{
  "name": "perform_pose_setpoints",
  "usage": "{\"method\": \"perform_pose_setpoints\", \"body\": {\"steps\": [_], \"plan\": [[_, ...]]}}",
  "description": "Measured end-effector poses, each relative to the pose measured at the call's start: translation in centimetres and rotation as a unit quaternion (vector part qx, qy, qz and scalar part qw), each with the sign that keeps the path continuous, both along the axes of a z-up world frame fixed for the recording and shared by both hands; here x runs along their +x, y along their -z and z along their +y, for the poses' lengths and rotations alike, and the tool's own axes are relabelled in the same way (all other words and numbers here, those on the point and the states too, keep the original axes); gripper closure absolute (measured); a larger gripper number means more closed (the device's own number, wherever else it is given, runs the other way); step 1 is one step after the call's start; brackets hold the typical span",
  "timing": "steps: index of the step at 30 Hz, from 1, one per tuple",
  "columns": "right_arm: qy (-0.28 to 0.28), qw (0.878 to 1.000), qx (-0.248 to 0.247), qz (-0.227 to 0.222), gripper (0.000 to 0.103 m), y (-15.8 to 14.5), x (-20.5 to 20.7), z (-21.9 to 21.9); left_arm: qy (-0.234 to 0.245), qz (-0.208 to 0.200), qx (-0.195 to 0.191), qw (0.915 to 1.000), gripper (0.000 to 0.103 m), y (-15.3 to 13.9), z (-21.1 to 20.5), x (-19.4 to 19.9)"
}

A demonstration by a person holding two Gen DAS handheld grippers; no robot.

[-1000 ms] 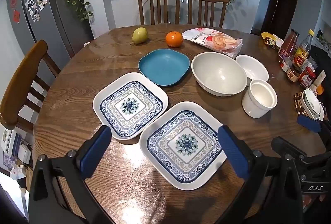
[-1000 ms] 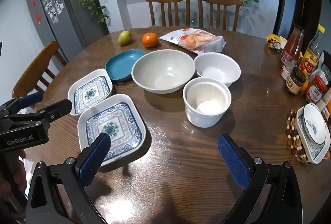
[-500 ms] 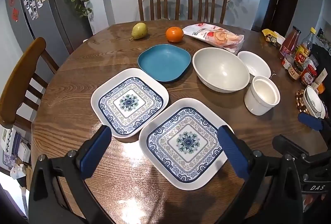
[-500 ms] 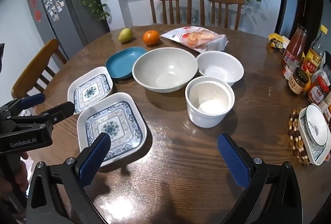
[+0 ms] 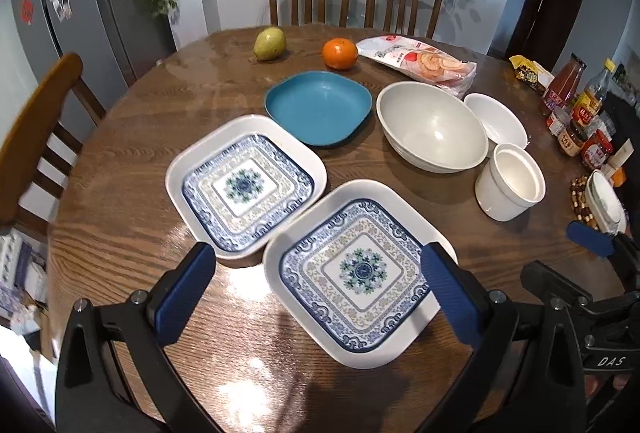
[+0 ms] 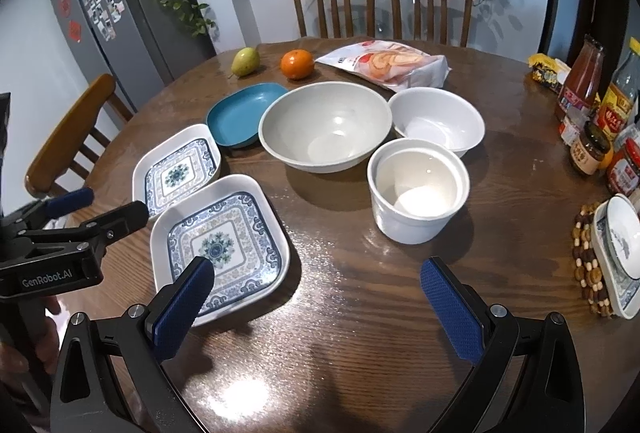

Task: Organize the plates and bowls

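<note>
Two square blue-patterned plates lie side by side on the round wooden table: the near one (image 5: 360,271) (image 6: 222,247) and the far one (image 5: 246,185) (image 6: 178,171). Behind them lie a blue plate (image 5: 318,107) (image 6: 244,115), a large grey bowl (image 5: 432,131) (image 6: 326,125), a white bowl (image 5: 496,119) (image 6: 438,121) and a white cup-shaped bowl (image 5: 510,187) (image 6: 418,189). My left gripper (image 5: 316,285) is open and empty, above the near plate. My right gripper (image 6: 320,301) is open and empty over bare table, right of that plate.
A pear (image 5: 270,43), an orange (image 5: 340,53) and a snack bag (image 5: 420,61) lie at the back. Bottles and jars (image 6: 600,121) stand at the right edge. A small dish on a beaded mat (image 6: 616,253) sits near right. Chairs surround the table (image 6: 360,333).
Both grippers have drawn slightly nearer the table and dishes, so everything looks a little larger. Nothing on the table has moved.
</note>
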State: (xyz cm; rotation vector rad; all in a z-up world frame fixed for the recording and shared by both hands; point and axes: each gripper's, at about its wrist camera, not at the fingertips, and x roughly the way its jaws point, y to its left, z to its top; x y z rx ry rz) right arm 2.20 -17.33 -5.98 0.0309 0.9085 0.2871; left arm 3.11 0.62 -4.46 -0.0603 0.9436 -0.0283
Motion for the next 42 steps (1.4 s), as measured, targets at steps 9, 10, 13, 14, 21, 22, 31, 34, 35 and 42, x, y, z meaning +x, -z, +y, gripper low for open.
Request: {"method": "perform_pose_setpoints", "body": {"steps": [9,10,13,14,21,22,31,34,35,42], "plan": [[-0.038,0.998,0.045,0.018,0.000,2.3,1.5,1.6,-0.024,0.045,-0.011,0.9986,0.001,3.8,1.5,0.7],[-0.043,0.998,0.046,0.021,0.000,2.7,1.7,1.8,-0.027,0.047,-0.014,0.9984,0.001,4.1,1.6,0.7],[-0.051,0.998,0.036,0.031,0.000,3.7,2.7,2.7,-0.035,0.057,-0.023,0.9975,0.001,5.1,2.1,1.0],[-0.053,0.997,0.034,0.036,0.000,4.1,3.0,2.9,-0.037,0.060,-0.022,0.9973,0.001,5.3,2.1,1.0],[-0.077,0.996,0.015,0.046,0.016,5.7,4.3,4.5,-0.039,0.064,-0.019,0.9970,0.011,6.4,2.2,1.2],[-0.079,0.996,0.008,0.050,0.021,5.9,4.5,4.7,-0.037,0.064,-0.018,0.9971,0.012,6.6,2.1,1.2],[-0.101,0.993,-0.008,0.068,0.061,7.3,5.4,5.8,-0.019,0.080,-0.040,0.9958,0.034,7.7,1.6,1.8],[-0.097,0.993,-0.013,0.069,0.071,7.3,5.3,5.7,-0.014,0.080,-0.037,0.9960,0.038,7.8,1.4,1.7],[-0.095,0.993,-0.013,0.071,0.077,7.3,5.4,5.6,-0.013,0.079,-0.035,0.9962,0.039,7.8,1.3,1.7],[-0.082,0.993,-0.001,0.087,0.091,7.3,5.2,4.7,-0.024,0.075,-0.024,0.9966,0.058,7.8,1.9,1.5]]}}
